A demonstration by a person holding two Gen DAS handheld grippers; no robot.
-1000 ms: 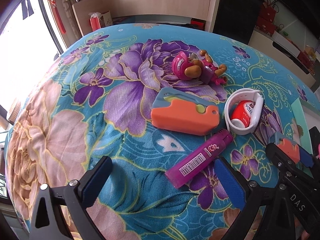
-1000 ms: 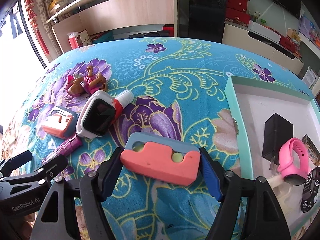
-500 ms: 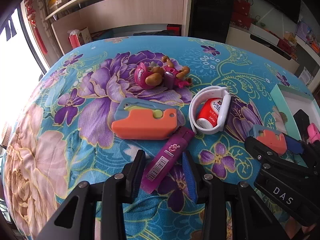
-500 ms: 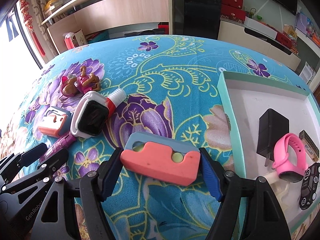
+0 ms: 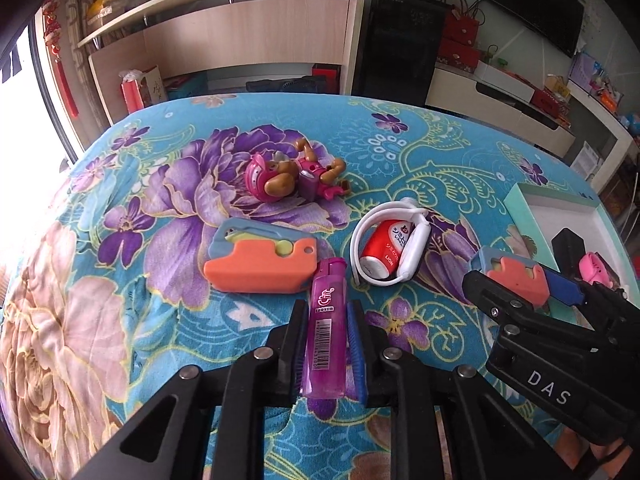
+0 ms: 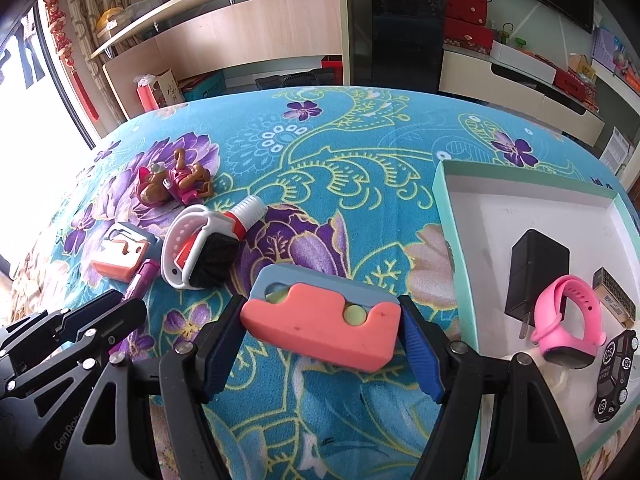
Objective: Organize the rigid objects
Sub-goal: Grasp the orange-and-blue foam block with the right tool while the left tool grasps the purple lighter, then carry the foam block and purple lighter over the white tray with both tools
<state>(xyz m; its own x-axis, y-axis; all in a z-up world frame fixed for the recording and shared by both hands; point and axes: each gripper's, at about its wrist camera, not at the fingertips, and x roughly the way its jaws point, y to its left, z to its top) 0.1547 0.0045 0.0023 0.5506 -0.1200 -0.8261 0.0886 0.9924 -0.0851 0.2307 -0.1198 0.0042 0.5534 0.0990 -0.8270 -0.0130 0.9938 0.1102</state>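
Both tools are loaded: left tool [image 5: 326,346] clamps the purple lighter [image 5: 325,328] over the bench [image 5: 120,280]; right tool [image 6: 322,334] grips the orange block [image 6: 320,322]. I'd lift straight and steady toward the box [image 6: 446,216].

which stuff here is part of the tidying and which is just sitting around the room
Job:
- purple lighter, clamped in left tool
- orange-blue block, in right tool
- second orange block
- toy pup
- white watch
- box

Lying about:
- shelf
- red bags
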